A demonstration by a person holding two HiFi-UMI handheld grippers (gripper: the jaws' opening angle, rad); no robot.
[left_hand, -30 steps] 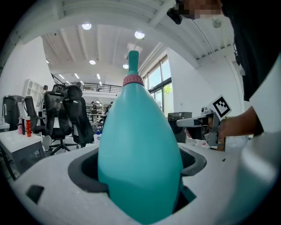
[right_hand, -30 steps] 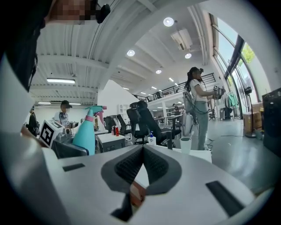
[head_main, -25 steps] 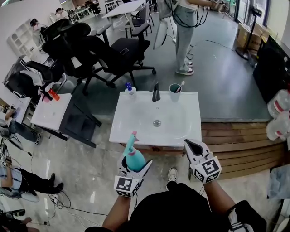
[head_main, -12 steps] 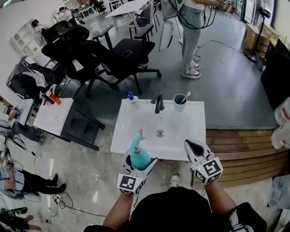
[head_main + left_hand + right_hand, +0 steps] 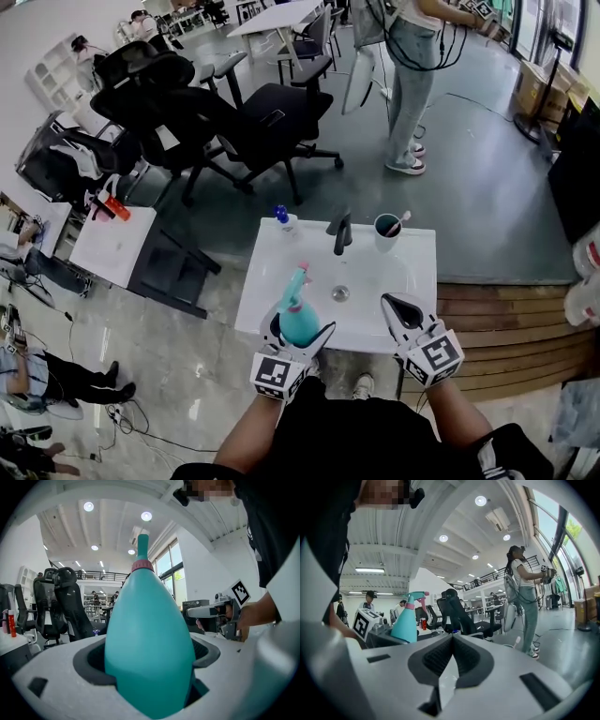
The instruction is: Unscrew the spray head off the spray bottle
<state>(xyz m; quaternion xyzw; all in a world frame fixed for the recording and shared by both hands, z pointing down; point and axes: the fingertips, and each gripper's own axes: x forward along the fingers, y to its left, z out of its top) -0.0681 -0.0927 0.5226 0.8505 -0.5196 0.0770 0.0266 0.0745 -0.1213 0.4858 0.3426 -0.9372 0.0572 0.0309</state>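
A teal spray bottle [image 5: 300,319] with a pink collar and spray head [image 5: 299,277] stands upright in my left gripper [image 5: 298,330], whose jaws are shut on its body. In the left gripper view the bottle [image 5: 149,653] fills the gap between the jaws, its neck [image 5: 142,565] pointing up. My right gripper [image 5: 397,312] is held level to the right of it, shut with nothing between its jaws [image 5: 451,654]. The right gripper view shows the bottle [image 5: 405,620] off to its left. Both grippers hover over the near edge of the white sink [image 5: 375,323].
On the sink's far rim stand a black tap [image 5: 342,232], a small blue-capped bottle [image 5: 283,217] and a cup with a toothbrush [image 5: 387,226]. Office chairs [image 5: 234,117] and a person [image 5: 412,75] stand beyond. A small white table [image 5: 111,246] is at the left, wooden steps [image 5: 506,328] at the right.
Both grippers have moved forward together and now reach over the sink's near edge. The left still holds the bottle upright; the right stays shut.
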